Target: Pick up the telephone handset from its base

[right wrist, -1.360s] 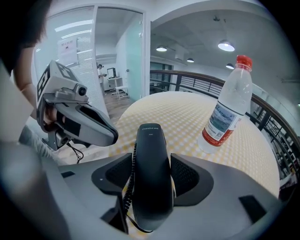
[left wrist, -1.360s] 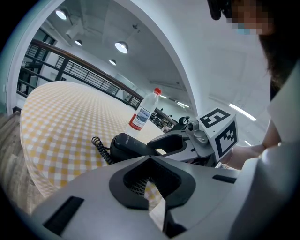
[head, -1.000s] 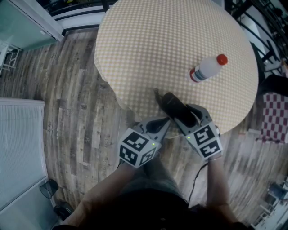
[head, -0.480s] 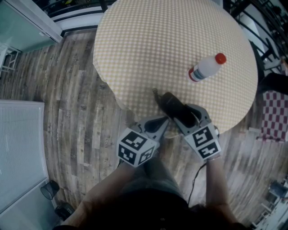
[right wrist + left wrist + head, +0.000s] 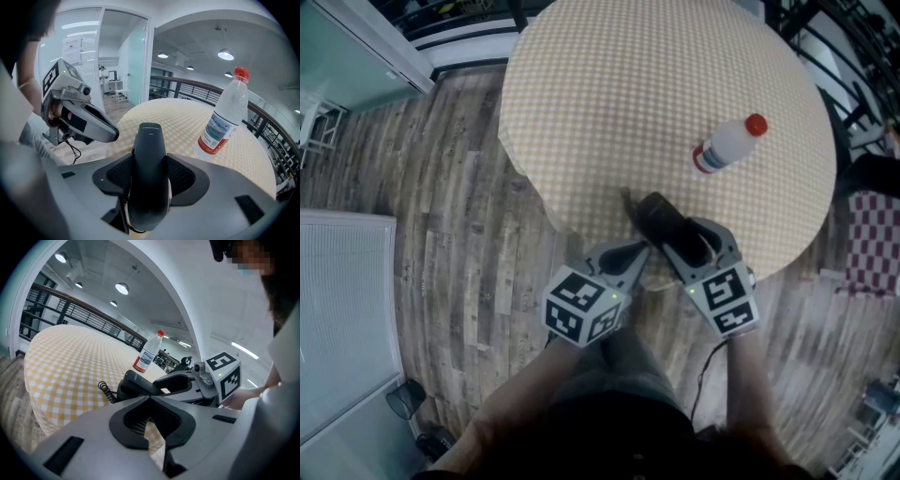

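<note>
At the near edge of the check-clothed counter [image 5: 628, 94], the left gripper [image 5: 150, 400] holds its jaws closed on nothing beside the right gripper [image 5: 151, 168], whose jaws clamp the black handset [image 5: 150, 140], seemingly just clear of the surface, a red-capped bottle [image 5: 727, 145] upright farther back.

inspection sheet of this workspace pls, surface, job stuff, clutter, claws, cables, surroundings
surface: round table under a yellow checked cloth, mostly bare
job's things: black telephone handset near the table's front edge; its base cannot be made out
clutter: one capped plastic bottle with a red cap, lying on the cloth, apart from the handset
grippers: right claw shut on the handset; left claw shut, holding nothing, just left of the handset
cables: coiled cord at the handset's far end; thin dark cable hanging below the right claw
surroundings: wood-look floor, glass partition, railing beyond the table
</note>
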{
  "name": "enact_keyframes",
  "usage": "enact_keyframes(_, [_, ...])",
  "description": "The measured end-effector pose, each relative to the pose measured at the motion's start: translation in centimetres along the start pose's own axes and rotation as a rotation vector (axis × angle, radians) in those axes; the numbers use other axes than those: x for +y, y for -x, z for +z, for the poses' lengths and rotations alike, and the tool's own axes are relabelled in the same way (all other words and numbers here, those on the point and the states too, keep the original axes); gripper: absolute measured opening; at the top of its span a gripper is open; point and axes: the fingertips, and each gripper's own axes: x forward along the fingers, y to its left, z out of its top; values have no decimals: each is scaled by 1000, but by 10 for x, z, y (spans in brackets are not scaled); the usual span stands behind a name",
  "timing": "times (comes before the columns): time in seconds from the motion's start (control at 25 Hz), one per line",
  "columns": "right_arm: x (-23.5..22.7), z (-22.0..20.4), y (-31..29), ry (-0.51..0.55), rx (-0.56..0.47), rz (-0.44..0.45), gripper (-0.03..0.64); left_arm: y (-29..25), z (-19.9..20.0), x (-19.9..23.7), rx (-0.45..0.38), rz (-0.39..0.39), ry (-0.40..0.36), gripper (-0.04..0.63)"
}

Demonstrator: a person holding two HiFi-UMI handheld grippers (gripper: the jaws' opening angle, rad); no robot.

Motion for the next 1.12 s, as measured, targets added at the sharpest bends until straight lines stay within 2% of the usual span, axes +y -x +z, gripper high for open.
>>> enact_keyframes(0.6, [-20, 45, 20, -91, -146, -61, 236, 3, 42, 4, -38, -15, -57, 6])
enact_keyframes(0.92, [-30, 67, 34, -226, -259, -79, 236, 8, 64, 0, -61, -39, -80, 6])
enact_keyframes(1.12, [-34, 82, 53, -273, -327, -105, 236, 16, 77, -6, -97, -45, -95, 6])
